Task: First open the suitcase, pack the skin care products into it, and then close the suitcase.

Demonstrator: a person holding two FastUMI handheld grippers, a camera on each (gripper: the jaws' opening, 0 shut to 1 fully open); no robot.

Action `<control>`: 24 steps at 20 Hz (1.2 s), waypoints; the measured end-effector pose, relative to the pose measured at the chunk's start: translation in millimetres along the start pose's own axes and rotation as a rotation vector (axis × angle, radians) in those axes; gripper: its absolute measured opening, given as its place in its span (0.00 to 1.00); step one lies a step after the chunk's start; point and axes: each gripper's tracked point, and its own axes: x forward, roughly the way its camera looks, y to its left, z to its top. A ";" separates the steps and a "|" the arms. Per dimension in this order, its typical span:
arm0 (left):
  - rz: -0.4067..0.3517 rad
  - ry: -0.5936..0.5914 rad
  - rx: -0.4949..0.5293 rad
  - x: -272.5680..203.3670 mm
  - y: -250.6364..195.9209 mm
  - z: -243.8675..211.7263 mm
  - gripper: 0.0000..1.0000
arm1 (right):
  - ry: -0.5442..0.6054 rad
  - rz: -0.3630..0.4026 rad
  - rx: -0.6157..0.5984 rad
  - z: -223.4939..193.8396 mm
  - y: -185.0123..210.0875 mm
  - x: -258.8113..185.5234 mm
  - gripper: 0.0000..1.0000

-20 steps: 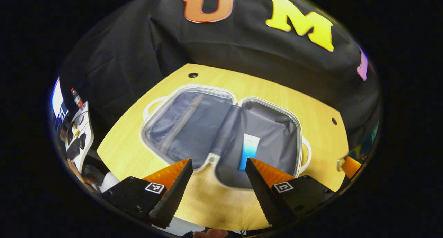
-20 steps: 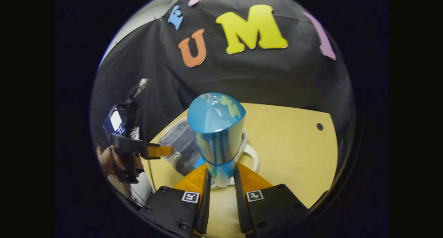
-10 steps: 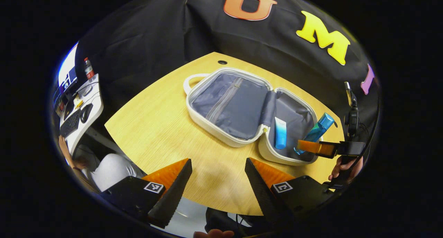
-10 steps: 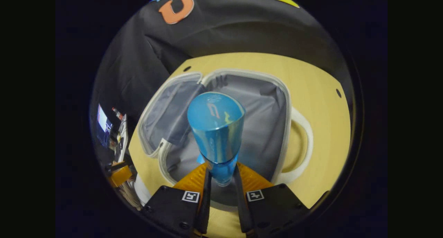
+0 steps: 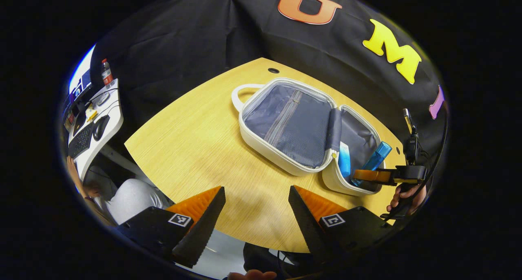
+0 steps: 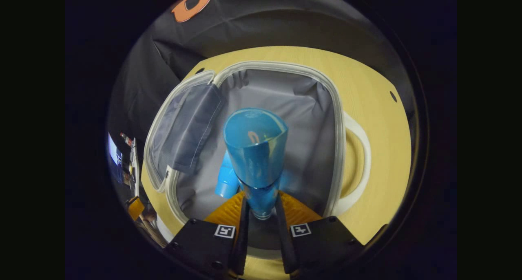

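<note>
Spread wide and holding nothing, the left gripper (image 5: 257, 214) hangs above the near edge of the wooden table (image 5: 191, 137) in the left gripper view, well apart from the suitcase (image 5: 285, 127). That case lies fully open and flat, its two lined halves side by side, which leaves the inside free for packing. In the half on the view's right lies a small blue-and-white tube (image 5: 345, 164), and just beside it slants a blue bottle (image 5: 376, 157), gripped near its lower end by the right gripper (image 5: 361, 175), whose holder's hand (image 5: 401, 196) shows below it. Parked back like this, the left gripper probably stays out of the way while the other one does the placing. A desk with a keyboard (image 5: 81, 139) and a small bottle (image 5: 107, 73) sits off to the view's left.

Seen from the right gripper view, the right gripper (image 6: 261, 217) pinches the blue bottle (image 6: 255, 149) between both fingers at its narrow end (the bottle points straight away from the camera, wide end foremost). It hangs over the grey lining of the open suitcase half (image 6: 322, 121), the tube (image 6: 226, 178) lying just to the view's left of it. Whether the bottle already touches the lining I cannot tell. Held lengthwise over the compartment, it looks set to be laid down beside the tube.
</note>
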 end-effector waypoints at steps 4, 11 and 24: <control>-0.030 0.002 0.024 3.8 -5.5 -1.0 1.00 | 0.038 -0.044 0.003 6.0 3.4 6.7 0.33; -0.045 -0.035 0.000 -0.5 8.5 9.9 0.99 | 0.039 -0.083 -0.039 5.9 8.6 15.6 0.33; -0.221 -0.211 0.068 2.2 7.9 101.0 0.99 | -0.161 -0.056 -0.263 11.5 12.7 -62.8 0.51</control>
